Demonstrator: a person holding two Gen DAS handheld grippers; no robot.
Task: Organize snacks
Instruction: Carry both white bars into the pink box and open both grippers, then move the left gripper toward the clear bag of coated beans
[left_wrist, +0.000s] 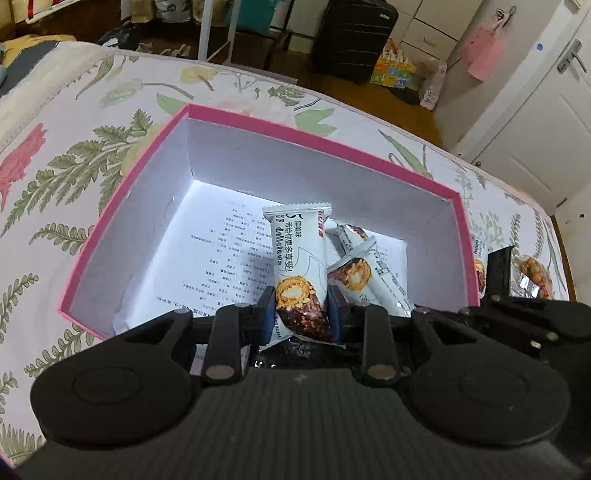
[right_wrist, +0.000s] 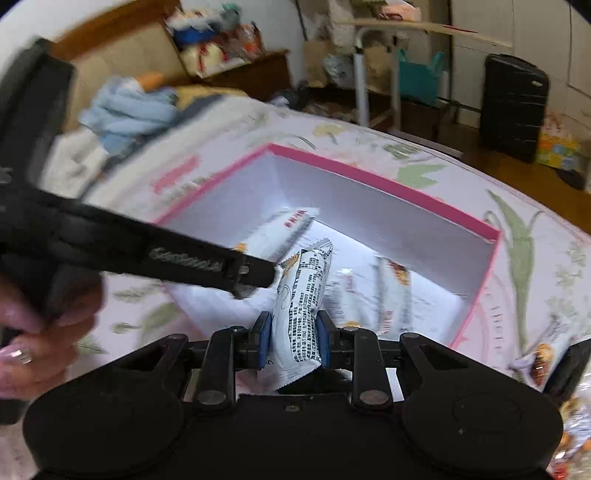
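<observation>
Carrying one snack bar in each gripper toward the pink box (left_wrist: 229, 122), the person was mid-delivery: this looked like the loading step, with both bars poised above the box's open mouth and not yet let go.

On the left, the left gripper (left_wrist: 301, 314) pointed steeply down over the near edge of the box, its blue pads pressing the lower end of a white snack bar (left_wrist: 299, 258) printed with a chocolate nut roll; the jaws were nearly closed, gripping that wrapper. Below it the box sat on the floral bed (left_wrist: 74, 155), toward the bed's far edge, lined with a printed paper sheet (left_wrist: 221, 251). Two loose bars (left_wrist: 358, 266) already lay in its right-hand part.

Further right, the right gripper (right_wrist: 291, 339) was likewise tilted down above the box, jaws clamped on a second bar (right_wrist: 301, 295) whose text side faced the camera. In that view the left tool crossed in from the left, held by a hand (right_wrist: 33, 332) at the frame's edge.

Outside the box, near the bed's right edge, more snack packets (left_wrist: 532, 275) waited.

The next move probably calls for lowering each bar closer to the paper, opening the jaws, and keeping the two tools from colliding in the tight space.
</observation>
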